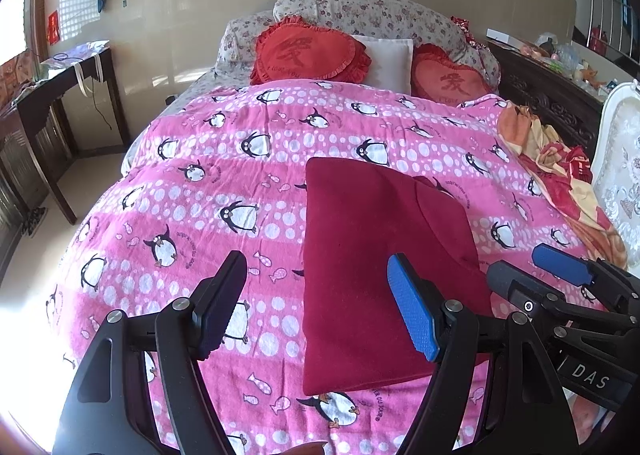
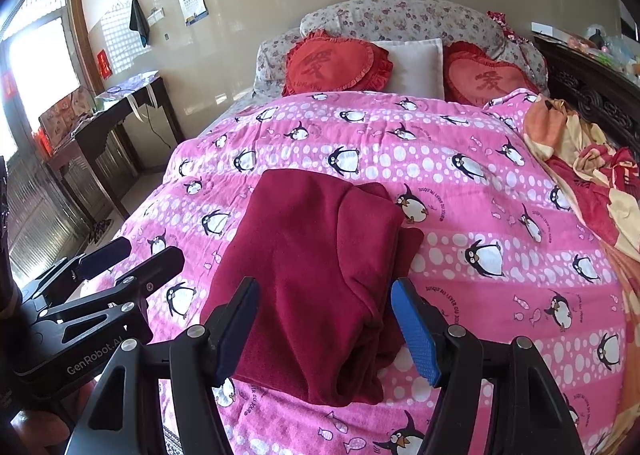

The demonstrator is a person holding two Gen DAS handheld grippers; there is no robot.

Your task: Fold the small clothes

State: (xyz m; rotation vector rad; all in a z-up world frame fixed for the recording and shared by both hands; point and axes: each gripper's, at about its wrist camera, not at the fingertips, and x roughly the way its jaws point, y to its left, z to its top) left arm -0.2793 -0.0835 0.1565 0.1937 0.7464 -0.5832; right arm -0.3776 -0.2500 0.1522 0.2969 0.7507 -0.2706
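I see the folded dark red fleece garment (image 2: 320, 275) lying flat on the pink penguin-print blanket (image 2: 480, 215) that covers the bed, in the lower middle of my right wrist view. Its near edge sits between the fingers of my right hand-held gripper (image 2: 326, 329), but the pads do not press on it; the jaws stand released, spread on either side of the cloth. In the left wrist view the same garment fills the lower centre-right of the frame. My left hand-held gripper (image 1: 316, 307) is also released, its jaws wide: the blue pad (image 1: 412, 311) hangs over the garment's near right part, the black one over bare blanket to the left. I cannot tell whether the blue pad touches the fleece.

Toward the top of both frames lie two red heart-shaped frilled cushions (image 1: 312, 51) with a plain white pillow (image 1: 390, 59) between them. A dark wooden desk (image 1: 60, 95) stands at the left edge.
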